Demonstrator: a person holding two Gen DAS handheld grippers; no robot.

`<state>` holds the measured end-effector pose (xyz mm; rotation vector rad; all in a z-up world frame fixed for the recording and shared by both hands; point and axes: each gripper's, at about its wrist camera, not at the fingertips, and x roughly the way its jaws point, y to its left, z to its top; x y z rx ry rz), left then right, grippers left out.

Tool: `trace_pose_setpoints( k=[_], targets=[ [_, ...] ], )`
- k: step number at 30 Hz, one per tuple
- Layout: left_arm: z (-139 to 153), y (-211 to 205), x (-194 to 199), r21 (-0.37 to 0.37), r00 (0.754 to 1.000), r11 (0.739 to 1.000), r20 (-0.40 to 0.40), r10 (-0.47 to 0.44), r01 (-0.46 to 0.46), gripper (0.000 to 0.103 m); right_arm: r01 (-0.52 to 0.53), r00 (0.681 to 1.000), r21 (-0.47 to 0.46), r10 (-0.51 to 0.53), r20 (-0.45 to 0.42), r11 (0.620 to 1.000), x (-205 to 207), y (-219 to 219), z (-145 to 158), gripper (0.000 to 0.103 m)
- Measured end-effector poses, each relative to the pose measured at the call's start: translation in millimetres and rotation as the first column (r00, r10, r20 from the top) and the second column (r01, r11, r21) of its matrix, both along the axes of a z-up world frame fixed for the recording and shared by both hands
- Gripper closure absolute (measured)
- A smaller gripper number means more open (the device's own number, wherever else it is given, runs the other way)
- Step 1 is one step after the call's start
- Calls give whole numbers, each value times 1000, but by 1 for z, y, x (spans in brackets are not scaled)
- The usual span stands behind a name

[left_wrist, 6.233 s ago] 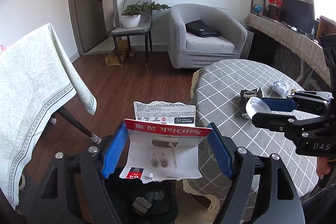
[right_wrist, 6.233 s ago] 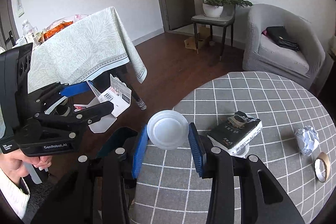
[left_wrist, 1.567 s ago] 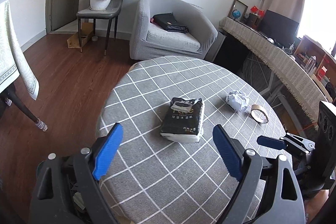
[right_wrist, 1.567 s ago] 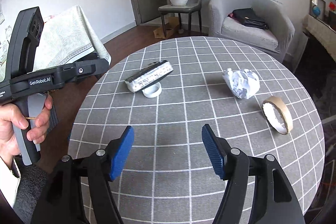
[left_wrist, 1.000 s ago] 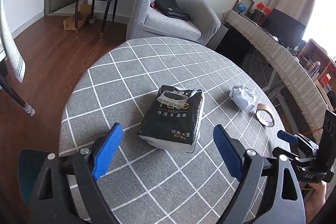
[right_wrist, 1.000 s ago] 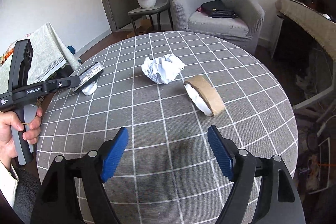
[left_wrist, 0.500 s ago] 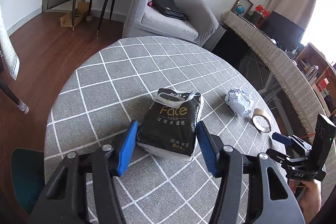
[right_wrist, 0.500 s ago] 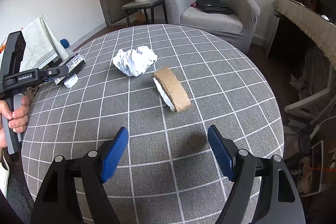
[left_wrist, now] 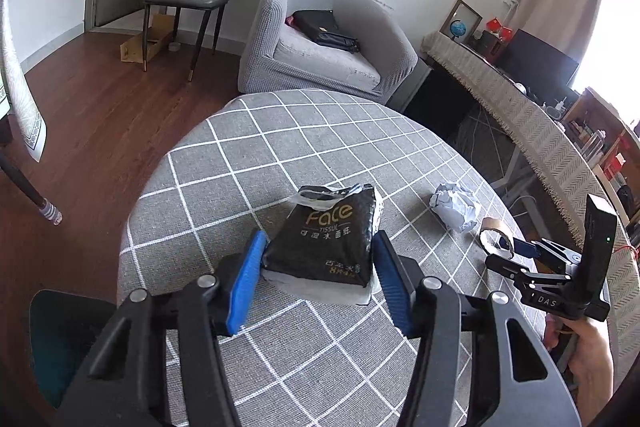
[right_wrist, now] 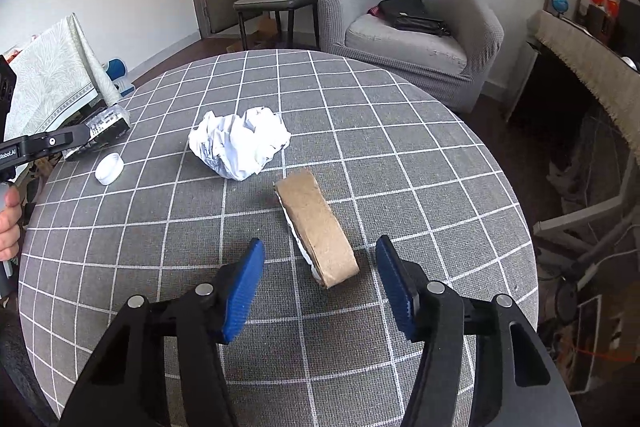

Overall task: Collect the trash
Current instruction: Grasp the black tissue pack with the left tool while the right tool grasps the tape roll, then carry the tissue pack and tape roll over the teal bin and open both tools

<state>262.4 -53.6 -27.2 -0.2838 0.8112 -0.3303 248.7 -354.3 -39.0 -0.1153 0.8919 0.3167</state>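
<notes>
**Both fingers set around trash on the round worktop**

Right now the left gripper [left_wrist: 318, 283] has its blue fingers [left_wrist: 245, 287] pressed against the two long sides of the black tissue pack [left_wrist: 326, 241]; the pack sits squarely between them, its length running away from the camera toward its torn, opened end. That reads as a grip already made, half-wide because the pack is wide.

Across the worktop [right_wrist: 420, 163], the right gripper [right_wrist: 320, 285] straddles the near end of the cardboard tape roll [right_wrist: 316, 227], and its jaws are closing, though clear gaps show on both sides, so no pad touches it yet. The roll stands on its edge, its long line slanting from the far left toward the near right, so it is angled across the gap rather than square to it. My judgement is that the pinch will catch it on the flat faces if the fingers [right_wrist: 394, 285] come in a little farther forward.

Beyond the roll lies the crumpled paper ball [right_wrist: 240, 143], just beside its far end, uncollected. A white cap [right_wrist: 109, 169] rests near the left gripper's side.
</notes>
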Motion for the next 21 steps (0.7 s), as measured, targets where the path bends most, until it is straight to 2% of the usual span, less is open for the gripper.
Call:
trace_pose_setpoints(
  k=[8, 19, 21],
  targets=[
    [7, 11, -7, 28, 1000, 1000, 14, -7, 6, 45, 23, 1000, 1, -23, 3, 1000, 11, 7, 0, 55],
    [18, 45, -17, 50, 999, 999, 30, 18, -20, 46, 59, 998, -17, -59, -1, 998, 19, 26, 7, 86],
    [20, 50, -20, 52, 999, 998, 34, 21, -23, 46, 77, 997, -26, -77, 5, 997, 18, 29, 14, 86]
  ],
)
